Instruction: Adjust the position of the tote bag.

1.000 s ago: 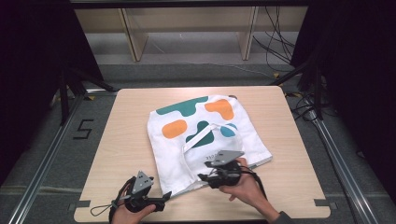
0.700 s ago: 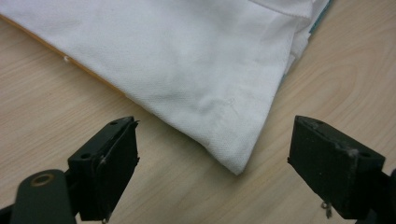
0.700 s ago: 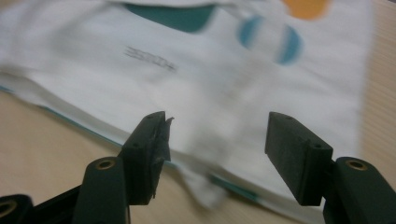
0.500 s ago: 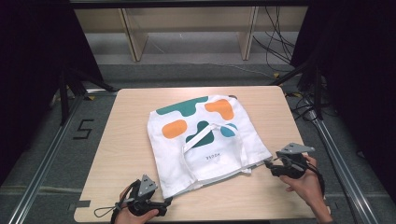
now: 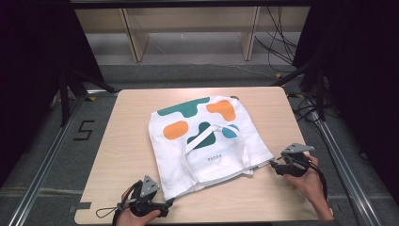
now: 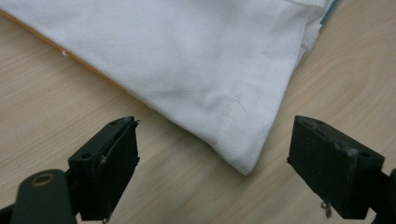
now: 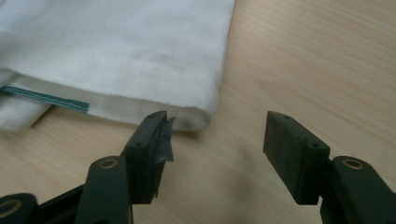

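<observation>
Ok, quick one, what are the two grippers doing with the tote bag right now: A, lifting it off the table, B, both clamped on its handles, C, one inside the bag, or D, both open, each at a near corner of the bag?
D: the left gripper and the right gripper each stand open with bare table between the jaws, facing a corner of the white tote bag, which lies flat.

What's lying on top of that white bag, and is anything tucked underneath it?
On the white tote bag, its two white handles lie looped across the colourful print. Beneath it you can see only the wooden table around its edges; whatever the cloth covers stays hidden. Both grippers sit beside its near corners, jaws open.
</observation>
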A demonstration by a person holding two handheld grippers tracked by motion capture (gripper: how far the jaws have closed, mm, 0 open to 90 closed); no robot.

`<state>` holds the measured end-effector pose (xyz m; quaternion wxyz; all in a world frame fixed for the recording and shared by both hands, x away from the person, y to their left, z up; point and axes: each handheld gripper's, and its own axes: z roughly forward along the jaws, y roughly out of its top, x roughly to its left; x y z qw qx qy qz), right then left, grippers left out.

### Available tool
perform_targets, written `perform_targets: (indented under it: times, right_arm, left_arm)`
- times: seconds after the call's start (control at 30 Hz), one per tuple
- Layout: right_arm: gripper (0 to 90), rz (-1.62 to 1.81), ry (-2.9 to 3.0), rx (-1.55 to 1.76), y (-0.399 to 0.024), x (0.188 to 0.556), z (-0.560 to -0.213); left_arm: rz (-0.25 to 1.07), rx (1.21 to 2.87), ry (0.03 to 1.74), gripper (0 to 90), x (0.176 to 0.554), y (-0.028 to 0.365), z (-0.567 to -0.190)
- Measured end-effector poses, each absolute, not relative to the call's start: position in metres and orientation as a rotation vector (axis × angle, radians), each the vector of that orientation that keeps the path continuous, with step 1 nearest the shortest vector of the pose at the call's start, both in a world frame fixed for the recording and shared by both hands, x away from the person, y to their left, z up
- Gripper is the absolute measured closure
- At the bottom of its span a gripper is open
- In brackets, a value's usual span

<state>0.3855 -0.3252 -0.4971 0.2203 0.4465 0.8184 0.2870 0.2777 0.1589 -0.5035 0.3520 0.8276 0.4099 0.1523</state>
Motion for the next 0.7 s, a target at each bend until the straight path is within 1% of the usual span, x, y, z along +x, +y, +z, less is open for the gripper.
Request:
perform_targets:
  times: [0.2,0.37,0.47,0.5,0.53,0.57,0.6,0.67,0.7]
  right_arm:
    - [39.2,0.791,2.269,1.221,-0.321,0.394,-0.502]
    - [40.5,0.940,2.215,1.175,-0.316,0.401,-0.500]
    - [40.8,0.922,2.217,1.141,-0.309,0.408,-0.502]
    - [44.0,0.916,2.228,1.150,-0.306,0.410,-0.502]
    - [50.6,0.915,2.236,1.148,-0.304,0.411,-0.502]
    - [63.1,0.897,2.244,1.118,-0.300,0.412,-0.499]
    - [63.1,0.897,2.244,1.118,-0.300,0.412,-0.499]
    - [73.0,0.917,2.216,1.095,-0.301,0.411,-0.495]
    - [76.3,0.955,2.202,1.119,-0.302,0.410,-0.492]
  left_arm:
    - [0.399,2.145,1.058,14.9,0.279,0.158,-0.504]
    - [0.393,2.157,1.052,14.9,0.279,0.157,-0.505]
    - [0.394,2.165,1.044,14.9,0.279,0.158,-0.505]
    - [0.395,2.164,1.045,14.9,0.279,0.158,-0.505]
    - [0.398,2.166,1.041,14.9,0.279,0.158,-0.505]
    - [0.397,2.168,1.041,15.0,0.280,0.158,-0.505]
    - [0.399,2.153,1.053,15.0,0.279,0.157,-0.506]
    - [0.400,2.155,1.065,15.0,0.280,0.158,-0.506]
    - [0.404,2.153,1.064,14.9,0.280,0.158,-0.506]
